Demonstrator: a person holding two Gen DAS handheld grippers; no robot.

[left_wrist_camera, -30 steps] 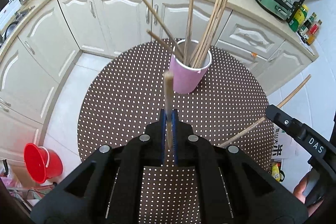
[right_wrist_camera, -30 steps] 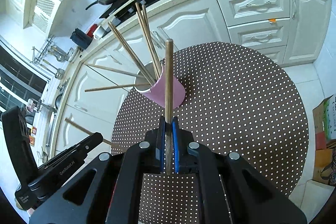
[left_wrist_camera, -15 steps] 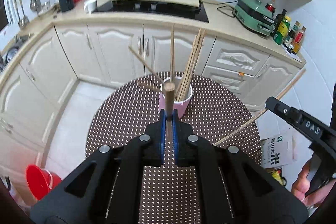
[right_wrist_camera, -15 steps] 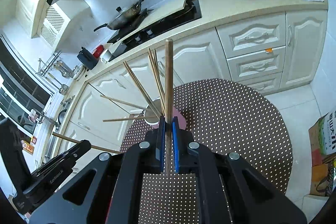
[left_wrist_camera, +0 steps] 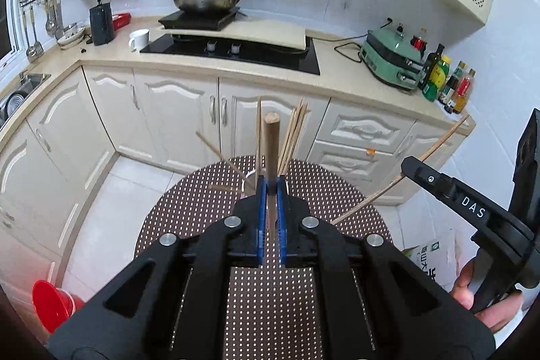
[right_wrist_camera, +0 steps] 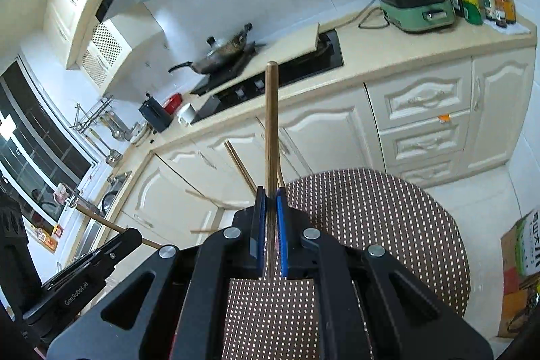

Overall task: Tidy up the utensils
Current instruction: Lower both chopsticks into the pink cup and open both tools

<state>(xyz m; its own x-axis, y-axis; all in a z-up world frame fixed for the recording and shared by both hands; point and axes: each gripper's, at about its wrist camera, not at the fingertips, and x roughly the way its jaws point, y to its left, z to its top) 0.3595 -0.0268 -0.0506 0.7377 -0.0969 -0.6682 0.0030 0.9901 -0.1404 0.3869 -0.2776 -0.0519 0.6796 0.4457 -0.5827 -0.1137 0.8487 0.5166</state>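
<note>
Your left gripper [left_wrist_camera: 269, 188] is clamped on a wooden chopstick [left_wrist_camera: 271, 150], pinched between the blue pads [left_wrist_camera: 259, 211] and running straight out past the fingertips, its blunt round end toward the cabinets. Your right gripper [right_wrist_camera: 269, 196] is clenched on a second chopstick [right_wrist_camera: 271, 123] in the same way; this one reaches much farther beyond its tips, up across the counter edge toward the black hob [right_wrist_camera: 287, 73].

Just beyond the left fingertips, and mostly hidden by them, stands the pink cup [left_wrist_camera: 249, 183]; only a sliver of its rim shows to the left of the pads. The loose chopsticks in it [left_wrist_camera: 292, 134] fan out on both sides of the held stick. The cup sits on the brown dotted round table [left_wrist_camera: 189, 201] that lies under both sets of fingers.

The left view alone shows the cup rim, your right hand [left_wrist_camera: 486, 299] on its handle, and the right tool from the side, its stick slanting up to the right. The right view hides the cup behind its fingers; only a few stick ends [right_wrist_camera: 239, 166] poke out to the left of the tips. It alone shows the left tool low at the left with its stick slanting up and left.
</note>
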